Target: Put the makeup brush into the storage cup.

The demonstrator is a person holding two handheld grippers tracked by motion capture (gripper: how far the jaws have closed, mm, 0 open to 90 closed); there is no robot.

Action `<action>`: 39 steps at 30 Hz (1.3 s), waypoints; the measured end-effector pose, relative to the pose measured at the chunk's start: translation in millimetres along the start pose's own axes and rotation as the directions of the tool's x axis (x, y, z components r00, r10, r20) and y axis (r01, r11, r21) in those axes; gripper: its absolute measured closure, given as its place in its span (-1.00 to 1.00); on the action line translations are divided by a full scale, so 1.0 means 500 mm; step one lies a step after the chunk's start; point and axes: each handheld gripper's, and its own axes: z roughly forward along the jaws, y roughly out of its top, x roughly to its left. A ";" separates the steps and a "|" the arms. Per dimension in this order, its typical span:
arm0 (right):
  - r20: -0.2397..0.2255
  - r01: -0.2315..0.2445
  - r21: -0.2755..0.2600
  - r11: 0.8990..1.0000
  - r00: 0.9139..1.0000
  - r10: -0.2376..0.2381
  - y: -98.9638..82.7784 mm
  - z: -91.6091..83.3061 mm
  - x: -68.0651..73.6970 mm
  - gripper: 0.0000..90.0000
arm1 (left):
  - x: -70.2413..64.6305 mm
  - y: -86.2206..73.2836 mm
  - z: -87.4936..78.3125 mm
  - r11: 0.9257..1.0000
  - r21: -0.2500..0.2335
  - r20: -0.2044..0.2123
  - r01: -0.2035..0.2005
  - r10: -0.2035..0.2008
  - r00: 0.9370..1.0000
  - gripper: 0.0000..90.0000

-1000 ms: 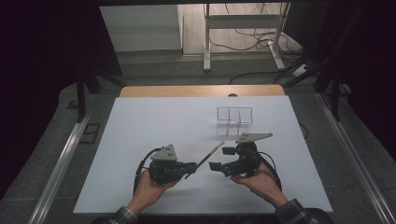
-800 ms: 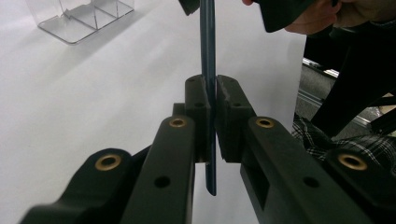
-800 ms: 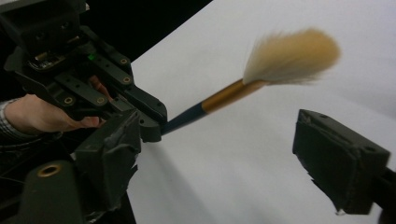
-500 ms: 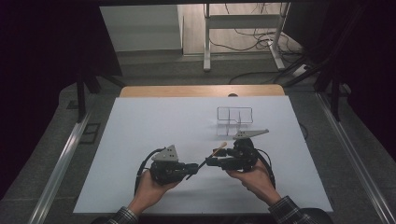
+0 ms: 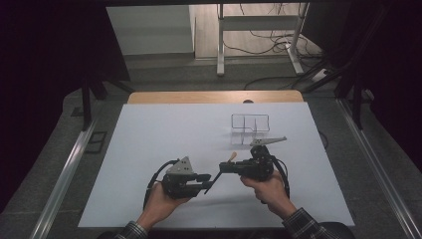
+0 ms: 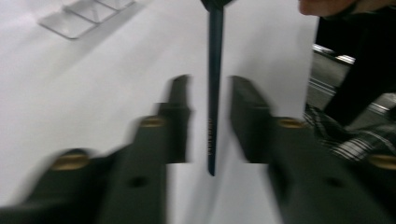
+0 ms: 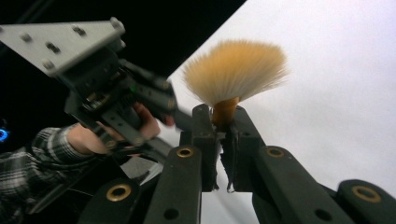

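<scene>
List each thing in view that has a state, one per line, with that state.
Brush: off the table, gripped just below its bristles, its dark handle reaching between the left gripper's jaws.
Right gripper: jaws have just been closing, now shut on the brush.
Left gripper: jaws have just been opening, now apart, clear of the handle.
Clear organizer: upright on the table, nothing visible in its compartments.

It looked like a lab set up for recording, not a home. A white board [image 5: 164, 144] covered the table [image 5: 214, 96], whose wooden edge showed at the far side, well beyond the jaws. Metal rails [image 5: 64, 174] ran along both sides over grey carpet [image 5: 348, 149]. Black curtains [image 5: 45, 59] closed off the flanks. Farther back stood a white metal stand [image 5: 259, 30], with loose cables [image 5: 268, 45] trailing over the floor around it.
</scene>
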 end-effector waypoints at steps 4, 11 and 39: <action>0.021 0.020 0.008 1.000 1.000 -0.021 0.000 -0.001 0.001 0.86 | 0.003 0.001 -0.005 1.000 -0.008 -0.033 0.015 -0.015 0.999 -0.13; 0.049 0.055 0.011 0.998 0.997 -0.056 0.000 -0.007 0.003 0.86 | 0.005 0.000 -0.010 0.999 0.008 -0.070 0.046 -0.045 0.997 -0.65; 0.175 0.176 0.067 0.982 0.967 -0.185 -0.005 -0.019 0.006 0.85 | 0.014 -0.033 -0.034 0.991 0.122 -0.135 0.056 -0.040 0.990 -0.96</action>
